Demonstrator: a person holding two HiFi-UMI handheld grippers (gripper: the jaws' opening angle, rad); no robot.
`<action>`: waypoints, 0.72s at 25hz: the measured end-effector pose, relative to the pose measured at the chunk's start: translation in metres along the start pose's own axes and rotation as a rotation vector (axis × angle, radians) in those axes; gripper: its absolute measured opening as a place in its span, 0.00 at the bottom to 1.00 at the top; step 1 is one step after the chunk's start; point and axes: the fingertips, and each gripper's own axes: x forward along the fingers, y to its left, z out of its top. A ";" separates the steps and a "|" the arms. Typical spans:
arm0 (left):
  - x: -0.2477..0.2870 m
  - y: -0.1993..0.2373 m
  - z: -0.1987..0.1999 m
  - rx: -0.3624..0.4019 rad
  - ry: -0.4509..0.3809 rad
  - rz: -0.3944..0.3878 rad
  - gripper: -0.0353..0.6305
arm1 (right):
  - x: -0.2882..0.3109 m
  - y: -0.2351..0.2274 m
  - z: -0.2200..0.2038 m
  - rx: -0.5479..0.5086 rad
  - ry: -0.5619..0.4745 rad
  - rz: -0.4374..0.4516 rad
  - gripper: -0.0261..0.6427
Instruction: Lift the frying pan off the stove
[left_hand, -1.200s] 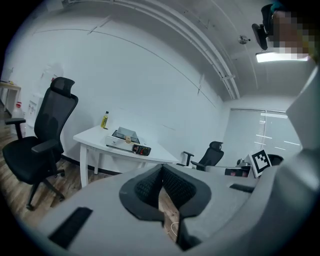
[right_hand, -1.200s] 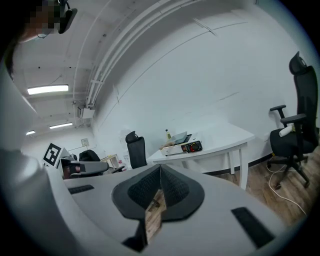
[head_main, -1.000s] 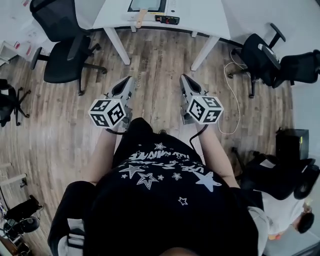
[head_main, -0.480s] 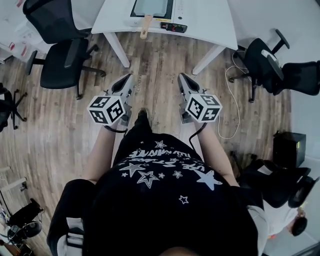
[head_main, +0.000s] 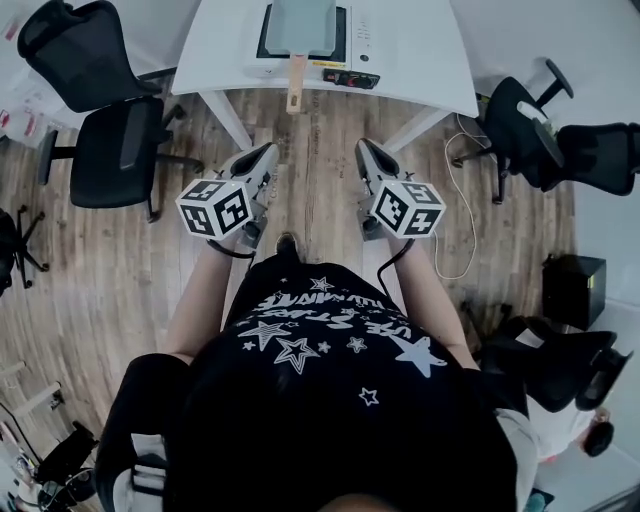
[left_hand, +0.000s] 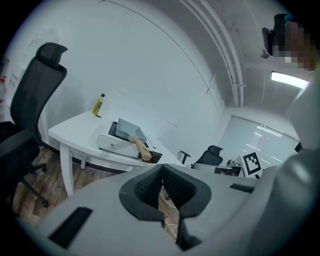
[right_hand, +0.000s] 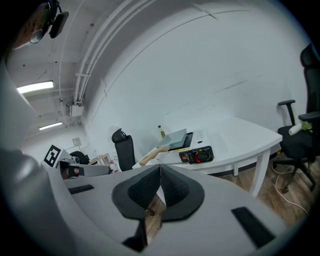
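While the person stands back from the white counter (head_main: 420, 60), the head view shows the frying pan (head_main: 303, 22) resting on the portable stove (head_main: 358, 30), its wooden handle (head_main: 295, 85) jutting past the near edge. The left gripper (head_main: 268, 153) and right gripper (head_main: 364, 150) hover side by side over the wood floor (head_main: 310, 180), well short of the counter. In the left gripper view, the fingers are pressed together on nothing, and the pan (left_hand: 128, 131) sits ahead and to the left on its stove (left_hand: 112, 143). The right gripper view likewise shows fingers pressed together and empty, with the pan (right_hand: 176, 136) ahead and its handle (right_hand: 152, 154) angled this way. The step in hand looks like the approach. Next, I judge, one gripper must reach the counter, spread its fingers and straddle the handle squarely before any lift.
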 end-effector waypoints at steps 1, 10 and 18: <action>0.005 0.003 0.002 -0.004 0.015 -0.022 0.06 | 0.006 0.000 0.003 0.000 0.000 -0.007 0.05; 0.036 0.024 0.013 -0.137 0.116 -0.216 0.20 | 0.049 -0.001 0.015 0.030 -0.014 -0.073 0.05; 0.062 0.020 0.018 -0.331 0.199 -0.379 0.45 | 0.065 -0.004 0.012 0.059 -0.001 -0.119 0.05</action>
